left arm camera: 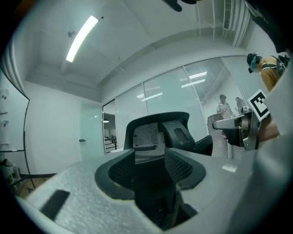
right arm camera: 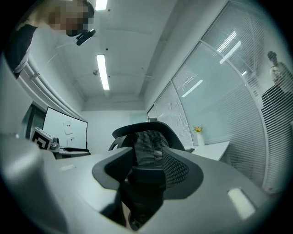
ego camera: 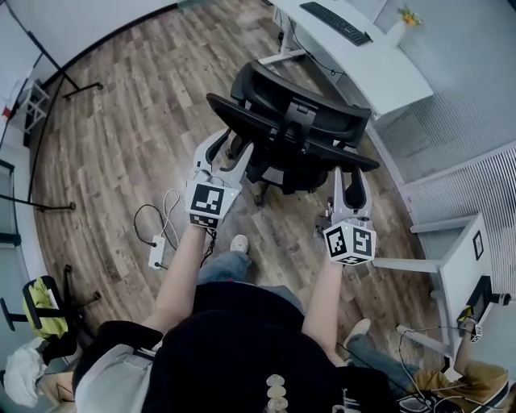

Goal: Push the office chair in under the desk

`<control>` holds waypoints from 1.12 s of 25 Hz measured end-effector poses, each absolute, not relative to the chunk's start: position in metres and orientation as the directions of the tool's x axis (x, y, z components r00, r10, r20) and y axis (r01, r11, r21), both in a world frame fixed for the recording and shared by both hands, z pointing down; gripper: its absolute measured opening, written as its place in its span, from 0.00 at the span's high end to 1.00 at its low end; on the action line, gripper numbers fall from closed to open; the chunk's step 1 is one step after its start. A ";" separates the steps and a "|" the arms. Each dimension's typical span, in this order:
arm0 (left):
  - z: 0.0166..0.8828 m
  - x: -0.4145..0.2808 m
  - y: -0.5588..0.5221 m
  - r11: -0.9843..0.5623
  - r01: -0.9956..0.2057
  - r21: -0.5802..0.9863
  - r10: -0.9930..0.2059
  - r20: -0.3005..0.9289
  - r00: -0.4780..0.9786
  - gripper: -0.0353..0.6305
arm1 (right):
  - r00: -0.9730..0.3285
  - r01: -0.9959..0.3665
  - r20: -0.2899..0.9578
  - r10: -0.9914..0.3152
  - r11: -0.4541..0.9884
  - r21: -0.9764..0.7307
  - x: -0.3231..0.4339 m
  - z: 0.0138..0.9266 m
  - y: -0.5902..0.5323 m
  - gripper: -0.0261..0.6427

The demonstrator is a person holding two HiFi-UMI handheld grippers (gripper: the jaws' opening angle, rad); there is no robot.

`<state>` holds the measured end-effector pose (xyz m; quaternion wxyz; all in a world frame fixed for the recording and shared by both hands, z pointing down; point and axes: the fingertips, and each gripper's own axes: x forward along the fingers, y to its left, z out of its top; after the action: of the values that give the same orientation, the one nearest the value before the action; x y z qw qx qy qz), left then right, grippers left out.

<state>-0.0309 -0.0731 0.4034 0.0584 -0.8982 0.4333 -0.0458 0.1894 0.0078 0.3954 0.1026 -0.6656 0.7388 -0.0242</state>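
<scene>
A black mesh office chair (ego camera: 290, 129) stands on the wood floor with its back towards me. Beyond it, at the upper right, is the white desk (ego camera: 387, 77). My left gripper (ego camera: 226, 153) is at the left side of the backrest and my right gripper (ego camera: 351, 187) is at the right side. A dark part of the chair's back frame fills the gap between each pair of jaws. In the left gripper view the upper backrest (left arm camera: 158, 132) rises ahead of the left gripper (left arm camera: 151, 171). The right gripper view shows the backrest (right arm camera: 146, 137) above the right gripper (right arm camera: 146, 170).
A keyboard (ego camera: 336, 22) lies on the desk. A power strip with cables (ego camera: 157, 252) lies on the floor to my left. Another white desk (ego camera: 463, 266) stands to the right and a second chair (ego camera: 44, 306) at the lower left. My shoe (ego camera: 239, 242) is behind the chair's base.
</scene>
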 end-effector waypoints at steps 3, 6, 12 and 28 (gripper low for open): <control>0.396 -0.022 -0.096 -0.638 -0.751 -0.172 -0.765 0.023 0.644 0.65 | -0.061 -0.980 -0.133 -0.989 0.084 -0.178 0.198 0.392 -0.009 0.68; 0.392 -0.016 -0.115 -0.649 -0.738 -0.185 -0.753 0.016 0.658 0.65 | -0.032 -0.982 -0.149 -0.988 0.059 -0.181 0.207 0.389 -0.022 0.68; 0.392 -0.013 -0.137 -0.651 -0.738 -0.177 -0.752 0.018 0.659 0.65 | -0.016 -0.983 -0.143 -0.990 0.042 -0.179 0.215 0.387 -0.038 0.69; 0.401 0.001 -0.143 -0.750 -0.554 -0.360 -0.641 0.189 0.744 0.57 | -0.278 -0.957 0.038 -0.960 0.281 0.074 0.206 0.380 -0.052 0.69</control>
<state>0.0006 -0.1429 0.4010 0.1418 -0.9230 0.3238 -0.1522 0.2064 -0.0516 0.3800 -0.0375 -0.5995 0.7993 0.0181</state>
